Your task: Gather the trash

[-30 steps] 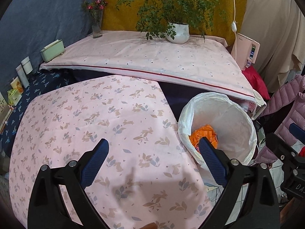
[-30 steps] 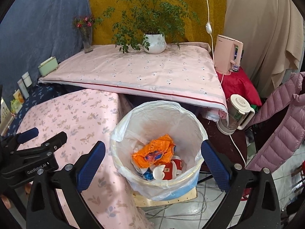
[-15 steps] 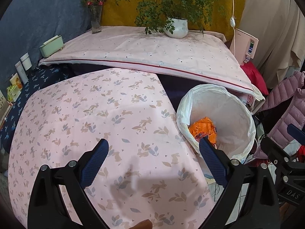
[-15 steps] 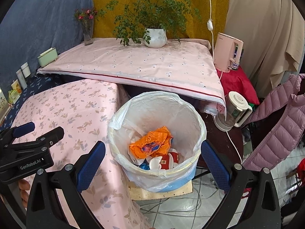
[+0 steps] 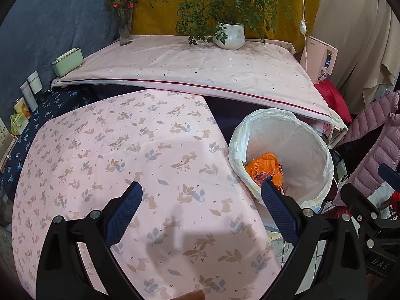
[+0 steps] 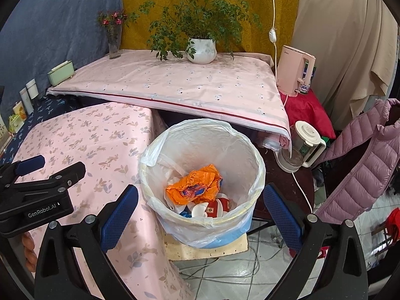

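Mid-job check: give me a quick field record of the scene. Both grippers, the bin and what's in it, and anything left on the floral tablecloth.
left gripper: open, empty, over the floral tablecloth
right gripper: open, empty, facing the trash bin
bin liner: white plastic bag, folded over the rim
bin contents: orange wrapper on top; red-and-white cup and white scraps beneath
bin position: on the floor beside the table, on a pale slab
tablecloth: no trash visible on the part in view
nearby: glass kettle on a dark stand to the right of the bin
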The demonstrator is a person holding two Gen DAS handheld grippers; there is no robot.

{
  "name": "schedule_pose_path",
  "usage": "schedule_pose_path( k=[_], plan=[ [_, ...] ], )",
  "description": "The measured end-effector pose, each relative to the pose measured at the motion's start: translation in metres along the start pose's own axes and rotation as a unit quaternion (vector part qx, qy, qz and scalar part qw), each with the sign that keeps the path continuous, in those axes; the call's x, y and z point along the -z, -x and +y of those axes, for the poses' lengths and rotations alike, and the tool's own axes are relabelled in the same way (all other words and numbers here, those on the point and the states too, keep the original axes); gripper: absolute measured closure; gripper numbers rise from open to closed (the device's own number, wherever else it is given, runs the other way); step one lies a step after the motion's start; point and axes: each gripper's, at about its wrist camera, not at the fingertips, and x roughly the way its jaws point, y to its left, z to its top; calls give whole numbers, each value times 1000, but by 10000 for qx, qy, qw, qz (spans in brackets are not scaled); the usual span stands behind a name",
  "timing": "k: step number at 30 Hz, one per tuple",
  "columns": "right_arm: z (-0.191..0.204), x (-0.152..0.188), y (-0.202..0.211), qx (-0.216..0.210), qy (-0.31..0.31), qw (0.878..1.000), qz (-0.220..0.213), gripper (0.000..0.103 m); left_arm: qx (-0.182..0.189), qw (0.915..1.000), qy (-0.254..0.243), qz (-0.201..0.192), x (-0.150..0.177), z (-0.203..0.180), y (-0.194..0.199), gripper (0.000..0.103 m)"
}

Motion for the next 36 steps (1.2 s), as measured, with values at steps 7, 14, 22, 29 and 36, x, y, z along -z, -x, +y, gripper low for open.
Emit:
schedule_pose_path(
  k=[7,14,22,29,36],
  plan=[
    [0,2,0,-13,-13,10000,7,6,-4,10000,-21,-6,1,-1,0,12],
    [0,2,0,-15,-10,10000,11,6,-40,10000,-19,-10,3,-2,1,12],
    [1,5,-1,-17,5,10000,13,6,-50,10000,-9,11,5,-2,0,12],
    [2,9,-2,-16,23,10000,41,6,-59,10000,-21,16,7,-4,0,12],
    [3,10,-1,-22,46,10000,53,6,-45,10000,-63,37,10,-9,0,12]
  ],
)
